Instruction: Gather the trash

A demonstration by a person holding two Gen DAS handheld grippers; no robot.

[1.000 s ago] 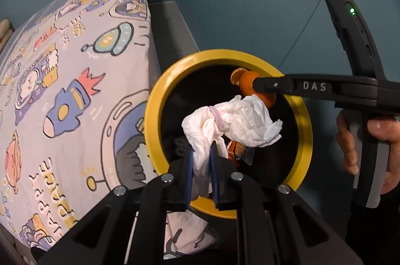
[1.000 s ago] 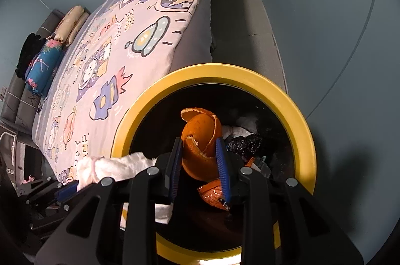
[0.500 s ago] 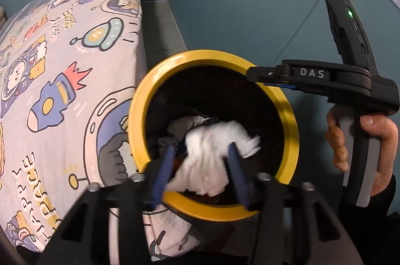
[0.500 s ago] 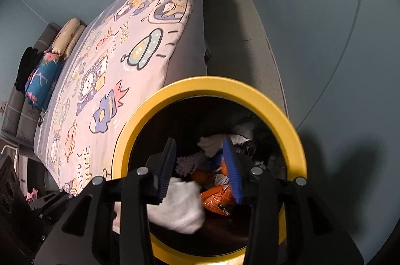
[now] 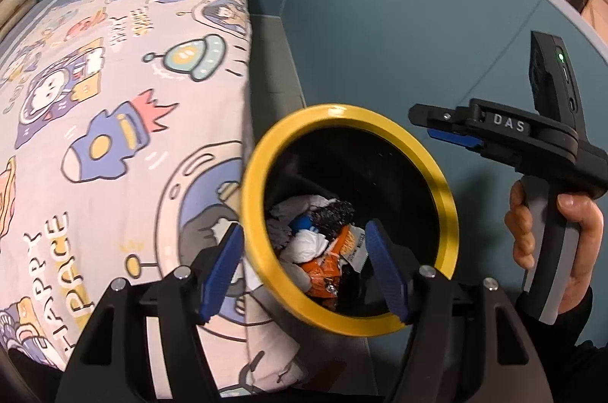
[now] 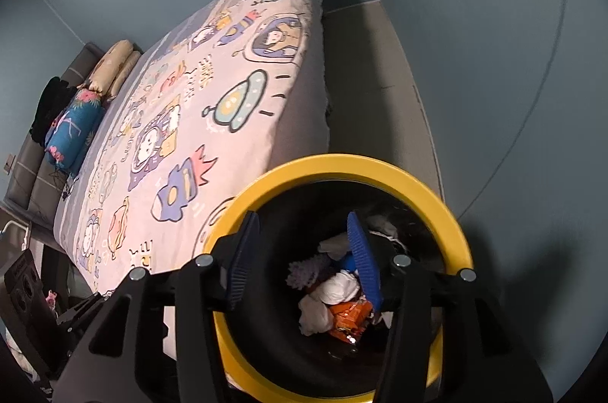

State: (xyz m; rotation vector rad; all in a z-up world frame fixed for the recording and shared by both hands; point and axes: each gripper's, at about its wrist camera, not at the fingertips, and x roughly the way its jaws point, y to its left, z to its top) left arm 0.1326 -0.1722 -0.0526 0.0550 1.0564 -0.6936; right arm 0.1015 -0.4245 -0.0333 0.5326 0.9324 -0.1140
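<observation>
A black bin with a yellow rim (image 5: pixel 437 175) (image 6: pixel 448 213) stands beside the bed. Inside lie crumpled white tissues (image 5: pixel 307 245) (image 6: pixel 338 287), an orange wrapper (image 5: pixel 323 270) (image 6: pixel 347 317), a purple bit (image 6: pixel 306 270) and dark scraps. My left gripper (image 5: pixel 306 266) is open and empty above the bin's near rim. My right gripper (image 6: pixel 304 262) is open and empty over the bin mouth; it also shows in the left wrist view (image 5: pixel 448 131), held at the bin's right.
A bed with a space-cartoon sheet (image 5: pixel 114 137) (image 6: pixel 190 121) lies left of the bin. Pillows (image 6: pixel 76 125) sit at its far end. Blue-grey walls (image 5: pixel 380 23) close in behind and to the right. A grey floor strip (image 6: pixel 372 80) runs between bed and wall.
Both grippers opened and pulled back up. The white tissue dropped from the left and the orange peel from the right into the bin.
</observation>
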